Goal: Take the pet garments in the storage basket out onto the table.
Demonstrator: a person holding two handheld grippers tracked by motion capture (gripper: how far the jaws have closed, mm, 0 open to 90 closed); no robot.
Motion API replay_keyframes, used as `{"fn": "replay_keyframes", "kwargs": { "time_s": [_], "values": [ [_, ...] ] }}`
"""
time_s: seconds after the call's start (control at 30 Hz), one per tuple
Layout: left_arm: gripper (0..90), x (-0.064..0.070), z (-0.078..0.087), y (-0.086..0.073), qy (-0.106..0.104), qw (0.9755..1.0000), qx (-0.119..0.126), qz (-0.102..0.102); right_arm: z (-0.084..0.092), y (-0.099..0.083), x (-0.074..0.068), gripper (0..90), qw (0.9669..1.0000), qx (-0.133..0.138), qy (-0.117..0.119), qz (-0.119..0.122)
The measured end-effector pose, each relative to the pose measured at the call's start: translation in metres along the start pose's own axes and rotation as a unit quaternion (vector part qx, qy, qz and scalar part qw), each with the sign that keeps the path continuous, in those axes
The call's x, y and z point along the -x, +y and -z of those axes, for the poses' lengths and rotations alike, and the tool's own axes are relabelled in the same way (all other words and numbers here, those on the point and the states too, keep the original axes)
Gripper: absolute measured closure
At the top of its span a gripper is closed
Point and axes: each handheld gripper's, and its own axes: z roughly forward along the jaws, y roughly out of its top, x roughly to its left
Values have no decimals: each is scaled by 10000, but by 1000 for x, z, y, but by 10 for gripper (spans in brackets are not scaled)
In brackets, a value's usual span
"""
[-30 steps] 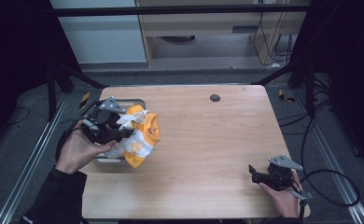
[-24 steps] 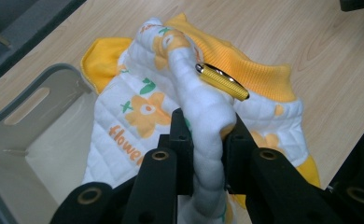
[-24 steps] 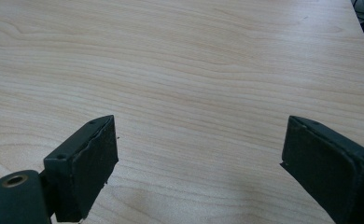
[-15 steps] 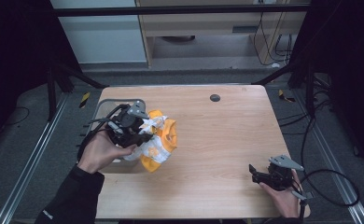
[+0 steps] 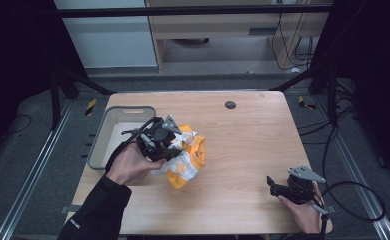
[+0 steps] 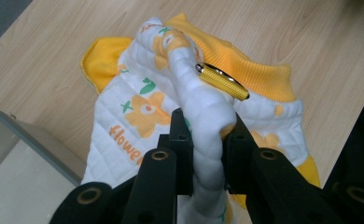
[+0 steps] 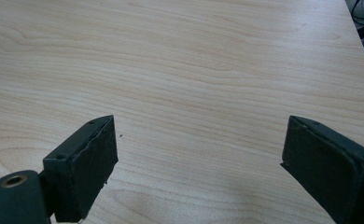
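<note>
Left gripper view | left gripper clamped on garment, lower folds hidden | right gripper apart

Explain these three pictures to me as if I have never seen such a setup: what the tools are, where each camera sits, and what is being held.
A person works at a wooden table, holding a two-jaw tool in each hand. The high view looks down from above; the other two cameras ride on the tools and look along their black jaws. The left hand-held gripper is clamped on a fold of a white and orange flower-print garment, beside a grey bin. The right hand-held gripper is open above bare wood, holding nothing.
</note>
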Motion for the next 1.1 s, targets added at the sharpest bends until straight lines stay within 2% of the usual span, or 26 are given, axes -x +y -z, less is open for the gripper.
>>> {"fn": "replay_keyframes", "kwargs": {
  "time_s": [0.1,0.4,0.57,0.73,0.8,0.93,1.1],
  "values": [
    [773,3,-10,2,-83,9999,-28,-75,0,0,-1,103,10000,-27,26,-28],
    [773,6,-28,3,-217,9997,-64,-120,0,0,-1,103,10000,-20,18,-16],
    [773,13,-47,5,-327,9991,-173,-220,0,0,-1,103,10000,-16,8,18],
    [773,16,-61,7,-351,9986,-277,-287,0,0,-1,103,10000,-19,13,-14],
    [773,17,-67,8,-405,9985,-253,-256,0,0,-1,103,10000,-12,13,-8],
    [772,21,-77,8,-473,9978,-332,-323,0,0,-1,103,10000,-13,12,-11],
    [772,26,-89,9,-500,9975,-309,-393,0,0,0,103,10000,-5,12,23]
  ]
}}
